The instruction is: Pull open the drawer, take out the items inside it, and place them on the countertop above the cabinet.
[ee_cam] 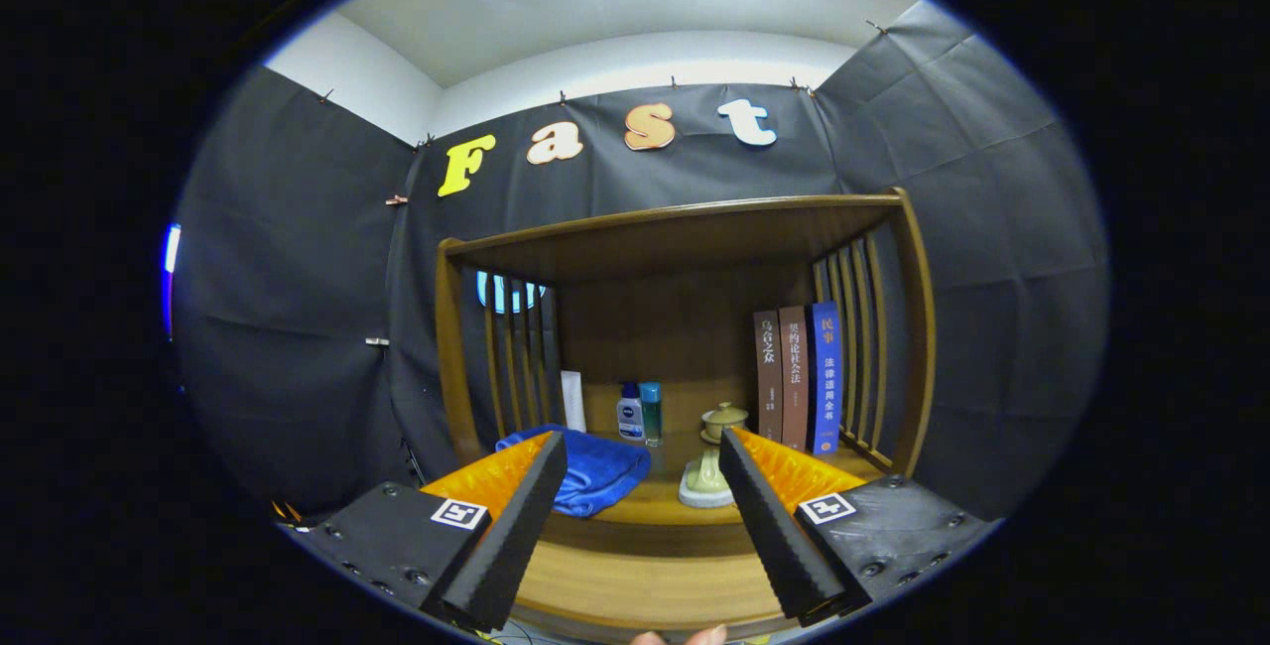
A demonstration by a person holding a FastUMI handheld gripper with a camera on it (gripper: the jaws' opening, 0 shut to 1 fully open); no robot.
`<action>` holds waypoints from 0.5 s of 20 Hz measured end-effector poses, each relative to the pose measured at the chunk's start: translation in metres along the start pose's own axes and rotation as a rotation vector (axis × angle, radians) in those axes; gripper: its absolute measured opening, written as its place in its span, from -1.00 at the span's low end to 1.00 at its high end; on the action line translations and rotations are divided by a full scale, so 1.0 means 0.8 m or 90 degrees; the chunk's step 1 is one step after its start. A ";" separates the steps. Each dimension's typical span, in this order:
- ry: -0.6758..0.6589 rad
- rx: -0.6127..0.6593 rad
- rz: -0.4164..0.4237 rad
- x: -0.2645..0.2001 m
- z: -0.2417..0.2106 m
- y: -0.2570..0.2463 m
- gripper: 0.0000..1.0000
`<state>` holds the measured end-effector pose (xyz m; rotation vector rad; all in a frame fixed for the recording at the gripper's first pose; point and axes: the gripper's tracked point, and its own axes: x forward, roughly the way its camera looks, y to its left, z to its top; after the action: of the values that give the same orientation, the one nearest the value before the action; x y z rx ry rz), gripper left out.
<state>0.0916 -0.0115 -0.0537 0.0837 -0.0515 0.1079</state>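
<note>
Left finger (516,526): your black foam pad with an orange back sits at 7 o'clock, its tip over the near edge of the towel.
Towel (585,471): blue, crumpled, lying on the bench at about 11 o'clock from the gap between your jaws, partly hidden behind the left finger.
Tube (572,399): white, upright at the back, at 11 o'clock beyond the towel, beside the left slats.
Bottles (640,412): two small ones, touching or nearly so, one white with a blue cap and one teal, at 12 o'clock beyond your jaws, near the back panel.
Gripper (643,454): your jaws are released and spread wide, with nothing between them and nothing touched.
Bench (645,566): the wooden top runs under and between your fingers at 6 o'clock; a wooden frame with slatted sides and a top board stands over it.
Ornament (706,476): pale green ceramic piece on a white base, just ahead of your right finger at 1 o'clock.
Pot (724,419): small lidded pale green pot right behind the ornament.
Right finger (779,536): the matching black pad at 5 o'clock, its tip beside the ornament's base.
Books (797,379): three upright at 2 o'clock, two brown and one blue, against the right slats.
Drawer: you cannot make it out from here.
Fingertips (680,637): a person's, at 6 o'clock below the bench edge.
</note>
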 end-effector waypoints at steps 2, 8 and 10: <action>0.001 0.003 -0.023 -0.030 -0.028 0.006 0.97; 0.078 -0.004 -0.064 -0.072 -0.148 0.006 0.97; 0.104 -0.001 -0.077 -0.078 -0.183 -0.001 0.97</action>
<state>0.0363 -0.0063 -0.2031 0.0766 0.1170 -0.0065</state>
